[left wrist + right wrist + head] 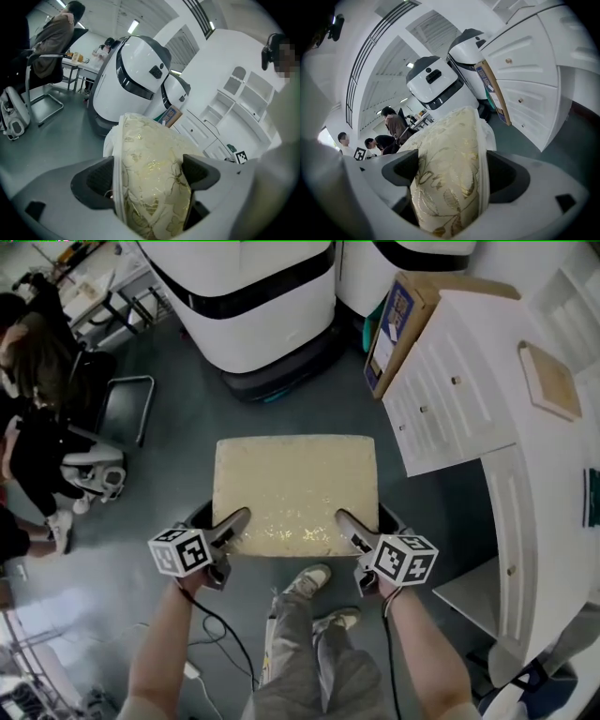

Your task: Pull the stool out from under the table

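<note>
Both grippers are clamping the stool [295, 491] by its near edge; stool is sitting on grey floor [178, 465], out in the open.
L gripper [232, 524] is biting the near-left corner and R gripper [349, 526] the near-right; in each gripper view the jaws are pressing on the cream gold-patterned cushion from both sides, fabric bulging betw. them. Stool is standing just left of the white table [553, 493] and its drawer unit [450, 399], not under it. White machine bases [253, 306] are standing beyond the far edge. Person's shoe [309, 579] is resting just behind the stool.
</note>
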